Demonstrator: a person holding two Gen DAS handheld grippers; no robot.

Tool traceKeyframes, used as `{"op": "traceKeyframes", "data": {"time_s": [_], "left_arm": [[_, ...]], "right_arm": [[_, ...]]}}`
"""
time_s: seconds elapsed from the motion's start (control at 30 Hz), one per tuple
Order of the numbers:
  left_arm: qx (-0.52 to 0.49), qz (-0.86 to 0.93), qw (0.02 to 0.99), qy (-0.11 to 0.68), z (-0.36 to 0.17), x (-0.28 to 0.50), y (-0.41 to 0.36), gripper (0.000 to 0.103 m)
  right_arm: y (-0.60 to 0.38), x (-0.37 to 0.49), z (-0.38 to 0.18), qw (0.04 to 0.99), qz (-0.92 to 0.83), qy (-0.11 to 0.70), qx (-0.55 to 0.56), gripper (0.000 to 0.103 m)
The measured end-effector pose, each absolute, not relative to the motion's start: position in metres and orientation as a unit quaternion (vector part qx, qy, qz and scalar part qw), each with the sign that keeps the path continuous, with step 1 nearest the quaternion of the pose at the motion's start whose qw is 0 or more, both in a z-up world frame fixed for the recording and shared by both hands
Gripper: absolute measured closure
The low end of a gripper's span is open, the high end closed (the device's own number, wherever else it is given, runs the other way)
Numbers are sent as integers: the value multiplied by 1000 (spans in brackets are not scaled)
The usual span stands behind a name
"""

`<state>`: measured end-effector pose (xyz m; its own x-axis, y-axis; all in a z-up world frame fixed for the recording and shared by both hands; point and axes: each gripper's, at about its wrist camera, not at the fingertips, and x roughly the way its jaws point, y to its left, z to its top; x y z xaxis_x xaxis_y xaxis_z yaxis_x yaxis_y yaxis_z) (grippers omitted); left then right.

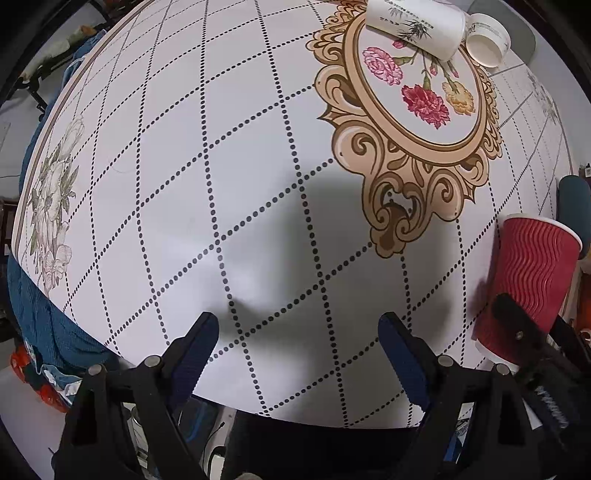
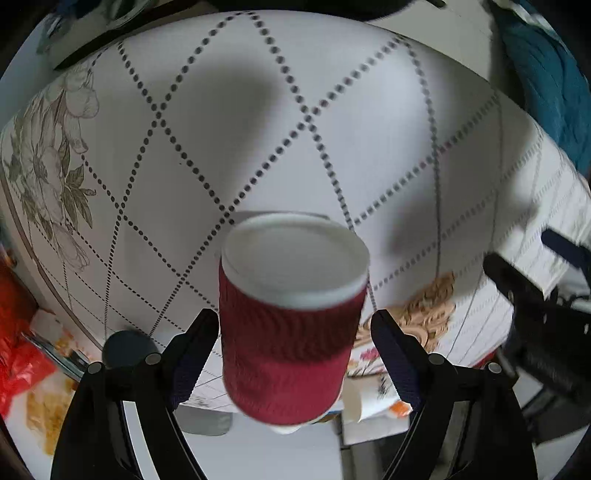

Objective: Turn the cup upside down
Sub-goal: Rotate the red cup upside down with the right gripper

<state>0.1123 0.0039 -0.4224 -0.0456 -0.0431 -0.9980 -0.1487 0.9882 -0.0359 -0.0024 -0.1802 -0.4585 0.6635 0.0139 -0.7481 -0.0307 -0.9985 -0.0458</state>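
1. We saw the right gripper with its two dark fingers spread; the left finger touched the red cup, while a gap showed at the right finger, so we could not tell whether the cup was truly clamped.
2. The red cup, ribbed in wavy lines, lay between those fingers with its white flat end pointing away from the camera, above the desk.
3. In the left wrist view the same red cup stood at the far right edge, tilted, with the right gripper's black body at its lower part.
4. The left gripper hung over the desk's near edge with its fingers wide apart and nothing between them.
5. Farther off, on the flower medallion, a white mug lay on its side, and just right of it sat a small white cup.
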Motion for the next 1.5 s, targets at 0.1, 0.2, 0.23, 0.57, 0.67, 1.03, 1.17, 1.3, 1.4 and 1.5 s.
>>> {"op": "traceKeyframes", "data": {"time_s": [0.1,0.2,0.23,0.57,0.67,1.03,1.17,1.3,1.4,1.5], "left_arm": [[-68,41,687,723,-426,109,11,15],[-70,43,685,724,-431,107,24,15],[-70,44,685,724,-433,106,25,15],[-66,45,685,724,-437,106,38,15],[-62,44,686,724,-434,110,37,15],[-55,57,687,722,-424,121,49,15],[-51,59,688,722,-422,124,57,15],[-46,59,690,720,-417,130,64,15],[-42,58,690,721,-415,133,64,15],[-38,55,689,721,-415,136,63,15]], "right_arm": [[-179,-6,-467,15,414,-3,-910,23],[-181,-8,-472,14,413,-6,-910,27],[-179,-6,-474,14,414,-3,-910,28],[-162,-9,-479,48,416,26,-908,29],[-153,-8,-478,62,414,37,-907,29],[-101,16,-464,177,410,187,-875,29],[-88,33,-460,203,408,261,-851,29],[-72,52,-457,238,403,345,-814,29],[-60,69,-458,266,397,412,-776,29],[-52,93,-455,299,386,490,-723,29]]}}
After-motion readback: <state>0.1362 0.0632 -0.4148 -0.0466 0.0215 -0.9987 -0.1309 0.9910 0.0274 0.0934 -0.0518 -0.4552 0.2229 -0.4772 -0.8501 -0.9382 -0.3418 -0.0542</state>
